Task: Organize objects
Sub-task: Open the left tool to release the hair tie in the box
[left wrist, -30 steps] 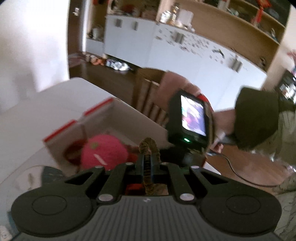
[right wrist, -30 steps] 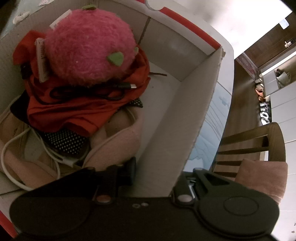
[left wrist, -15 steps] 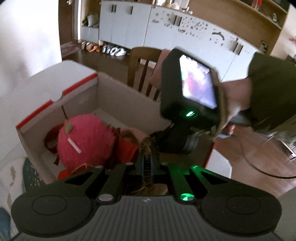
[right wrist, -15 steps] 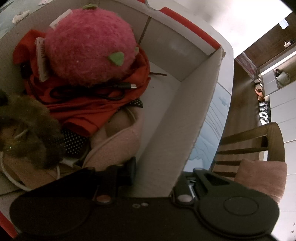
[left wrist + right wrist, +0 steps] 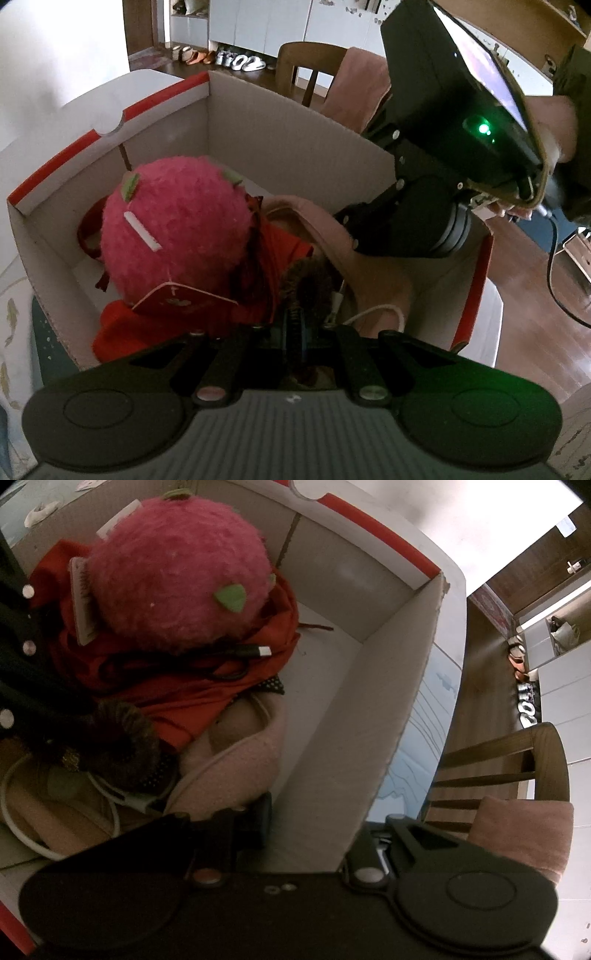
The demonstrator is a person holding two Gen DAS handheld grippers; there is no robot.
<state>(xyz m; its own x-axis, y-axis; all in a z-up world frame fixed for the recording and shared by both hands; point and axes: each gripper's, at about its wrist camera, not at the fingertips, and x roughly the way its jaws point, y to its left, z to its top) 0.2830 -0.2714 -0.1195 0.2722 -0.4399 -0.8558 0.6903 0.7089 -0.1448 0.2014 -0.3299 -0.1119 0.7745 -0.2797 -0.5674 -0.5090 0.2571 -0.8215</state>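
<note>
A white cardboard box (image 5: 288,122) with red edges holds a pink plush ball (image 5: 173,232), red cloth (image 5: 177,686), a pink slipper (image 5: 236,760), a black cable (image 5: 236,653) and a white cable (image 5: 22,834). My left gripper (image 5: 295,321) is shut on a brown fuzzy scrunchie (image 5: 306,284) and holds it low inside the box, above the slipper; the scrunchie (image 5: 125,749) also shows in the right wrist view. My right gripper (image 5: 314,823) straddles the box's near wall (image 5: 343,775), one finger inside and one outside; it shows in the left wrist view (image 5: 417,206).
The box stands on a white table (image 5: 74,110) with a patterned mat (image 5: 428,716). A wooden chair (image 5: 509,768) with a pink cushion (image 5: 524,830) stands beside the table. White cabinets (image 5: 295,26) and shoes (image 5: 236,59) are behind.
My left gripper has come down into the box with the scrunchie, which now shows at the left of the right wrist view. The right gripper has stayed on the box wall.
</note>
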